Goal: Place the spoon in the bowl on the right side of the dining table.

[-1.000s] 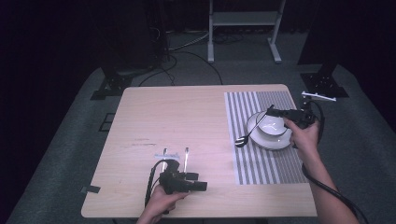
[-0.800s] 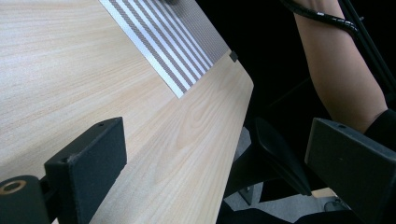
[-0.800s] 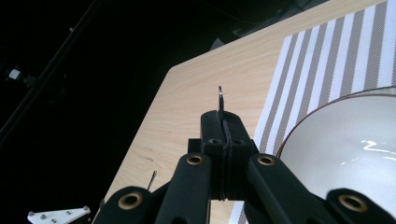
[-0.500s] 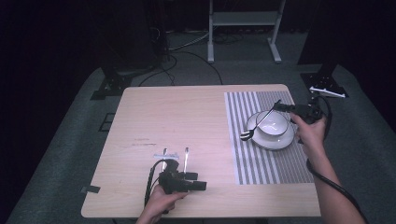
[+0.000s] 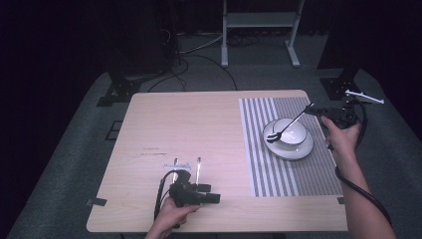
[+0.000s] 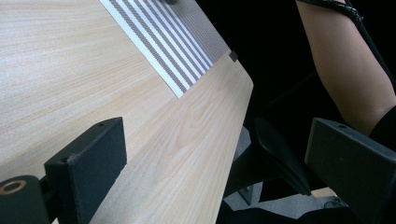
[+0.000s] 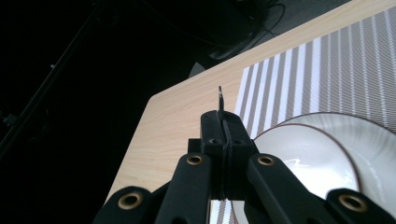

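Note:
A white bowl (image 5: 293,130) sits on a white saucer (image 5: 298,149) on the striped placemat (image 5: 293,172) at the table's right. My right gripper (image 5: 312,108) is at the mat's far right edge, shut on the handle of a metal spoon (image 5: 291,122). The spoon slants down and left, its head over the bowl's left rim. In the right gripper view the shut jaws (image 7: 223,122) pinch the thin handle (image 7: 220,97), with the bowl (image 7: 303,163) below right. My left gripper (image 5: 211,194) rests near the front edge, open and holding nothing (image 6: 219,158).
The light wooden table (image 5: 189,124) is bare on its left and middle. Two thin pale rods (image 5: 198,167) show just behind the left gripper. Beyond the table are a metal stand (image 5: 259,20), floor cables (image 5: 199,55) and black stand bases (image 5: 117,92).
My right hand has drawn back to the right and slightly up with the spoon, pulling its head from the saucer's left edge toward the bowl. The left gripper has stayed put.

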A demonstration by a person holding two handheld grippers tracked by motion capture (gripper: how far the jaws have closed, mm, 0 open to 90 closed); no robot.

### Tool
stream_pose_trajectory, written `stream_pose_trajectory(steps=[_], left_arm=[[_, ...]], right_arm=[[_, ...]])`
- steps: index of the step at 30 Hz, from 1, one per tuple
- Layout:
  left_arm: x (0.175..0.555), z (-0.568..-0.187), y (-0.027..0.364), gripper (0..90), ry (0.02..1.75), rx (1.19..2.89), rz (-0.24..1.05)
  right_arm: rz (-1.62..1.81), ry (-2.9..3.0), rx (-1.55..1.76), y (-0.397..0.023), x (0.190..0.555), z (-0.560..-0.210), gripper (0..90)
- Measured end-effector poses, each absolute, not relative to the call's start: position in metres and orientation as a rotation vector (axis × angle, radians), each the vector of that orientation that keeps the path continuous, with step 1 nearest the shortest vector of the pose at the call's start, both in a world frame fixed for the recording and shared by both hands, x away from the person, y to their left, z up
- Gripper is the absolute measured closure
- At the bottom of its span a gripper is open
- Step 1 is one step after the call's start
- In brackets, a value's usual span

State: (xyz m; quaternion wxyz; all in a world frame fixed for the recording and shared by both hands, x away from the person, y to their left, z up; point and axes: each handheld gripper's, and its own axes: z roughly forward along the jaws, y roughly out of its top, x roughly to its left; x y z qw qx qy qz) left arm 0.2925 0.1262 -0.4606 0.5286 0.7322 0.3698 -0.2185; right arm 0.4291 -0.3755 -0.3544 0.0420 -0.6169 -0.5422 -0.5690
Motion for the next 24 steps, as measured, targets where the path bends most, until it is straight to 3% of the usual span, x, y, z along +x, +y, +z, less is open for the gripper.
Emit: stream_pose_trajectory(steps=[24], left_arm=[[0.293,-0.461,0.127,3.9,0.882,1.747,-0.520]], right_arm=[[-1.751,-1.588,-2.026,-0.406,0.425,-0.362,89.3]])
